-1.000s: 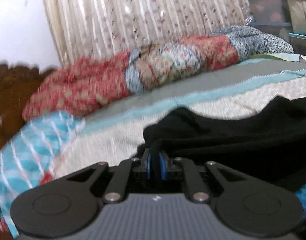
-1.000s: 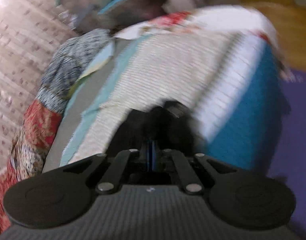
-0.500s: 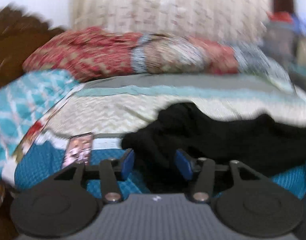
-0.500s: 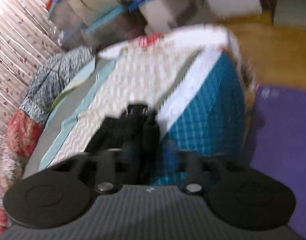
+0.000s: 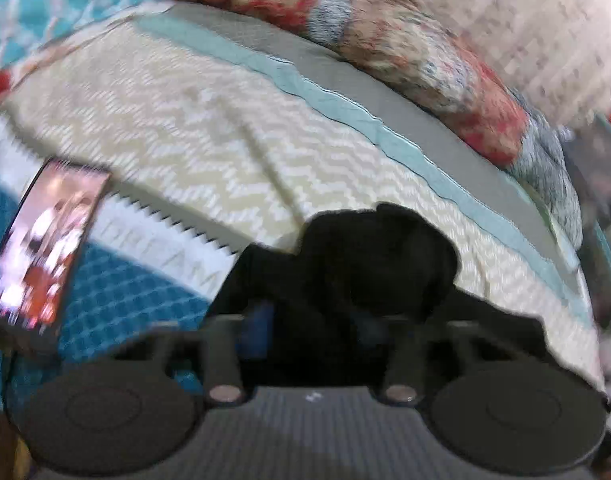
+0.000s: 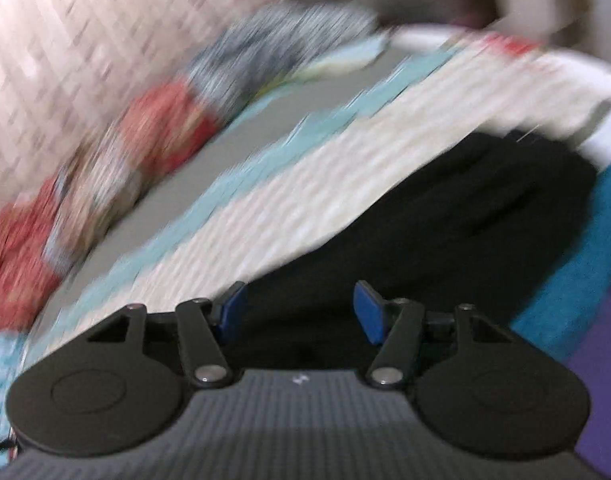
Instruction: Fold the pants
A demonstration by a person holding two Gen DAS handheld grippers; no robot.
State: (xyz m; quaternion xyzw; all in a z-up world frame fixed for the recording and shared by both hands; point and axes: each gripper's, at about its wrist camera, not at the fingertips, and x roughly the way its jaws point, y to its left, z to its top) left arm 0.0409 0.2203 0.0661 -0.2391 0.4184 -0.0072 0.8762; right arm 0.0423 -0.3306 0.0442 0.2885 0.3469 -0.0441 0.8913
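Note:
The black pants (image 5: 369,256) lie bunched on the bed's cream zigzag cover (image 5: 193,136), near its front edge. In the right wrist view the pants (image 6: 485,208) stretch along the cover toward the blue side of the bed. My left gripper (image 5: 311,322) is open, its blue pads (image 5: 257,324) spread either side of the black cloth, which rises between them. My right gripper (image 6: 299,312) is open just over the pants, with its blue pads (image 6: 367,312) wide apart and nothing between them. Both views are blurred.
A phone (image 5: 45,244) with a lit screen lies on the blue quilt at the left. A red patterned bolster (image 5: 385,40) and a grey pillow (image 6: 273,48) line the far side by the curtain (image 6: 65,40). A purple mat (image 6: 601,392) is on the floor.
Both grippers were shut on the pants a second ago and have opened and let go. Both have swung and drawn back, and the pants lie on the bed.

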